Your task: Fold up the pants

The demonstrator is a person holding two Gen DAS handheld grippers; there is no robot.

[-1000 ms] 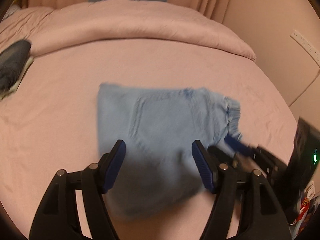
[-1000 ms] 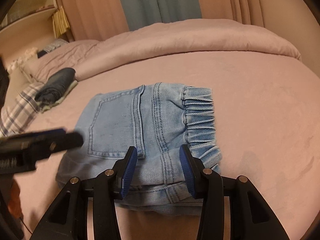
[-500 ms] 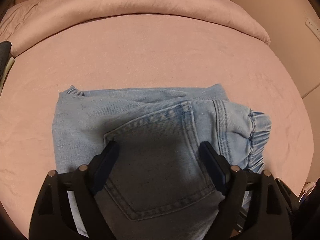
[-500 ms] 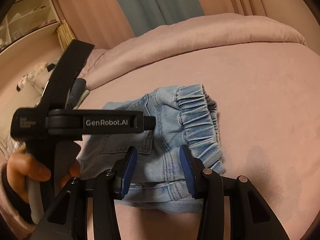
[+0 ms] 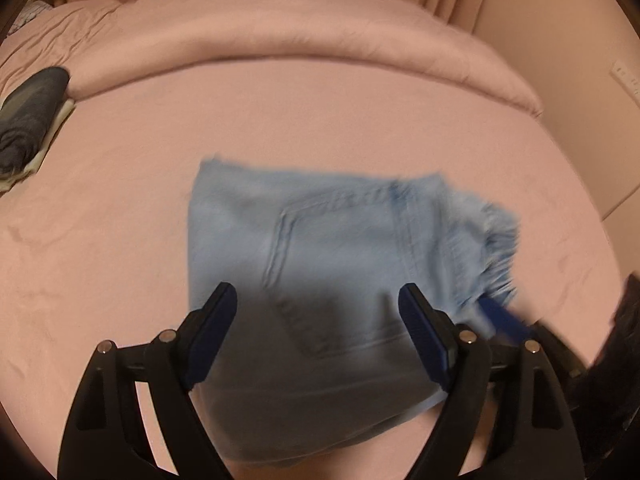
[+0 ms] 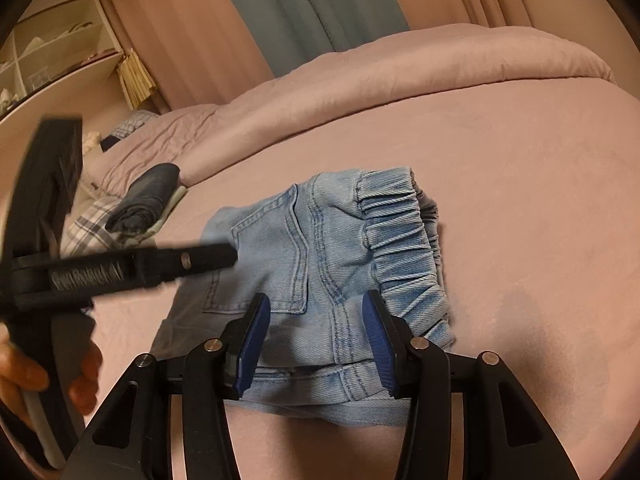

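Light blue jeans (image 5: 340, 232) lie folded into a small packet on the pink bed (image 5: 120, 200), back pocket up and elastic waistband to the right. My left gripper (image 5: 316, 292) hovers open above their near half, touching nothing; this view is blurred by motion. In the right wrist view the jeans (image 6: 320, 240) lie under my right gripper (image 6: 316, 299). Its jaws are opening, straddling the seam at the near edge, and the pads do not press the cloth. A hand holds the left gripper (image 6: 192, 260) at the left. One blue right finger (image 5: 500, 316) shows beside the waistband.
A stack of dark folded clothes (image 6: 148, 200) on a plaid cloth (image 6: 88, 224) sits at the bed's left. A rolled pink duvet (image 5: 300, 28) runs along the back. Shelves (image 6: 52, 52) and curtains stand behind, and a wall with an outlet (image 5: 624, 80) is on the right.
The left gripper has drawn back from close over the jeans, so more of the bed shows, and its jaws stand wider than a second ago. The right jaws have spread slightly.
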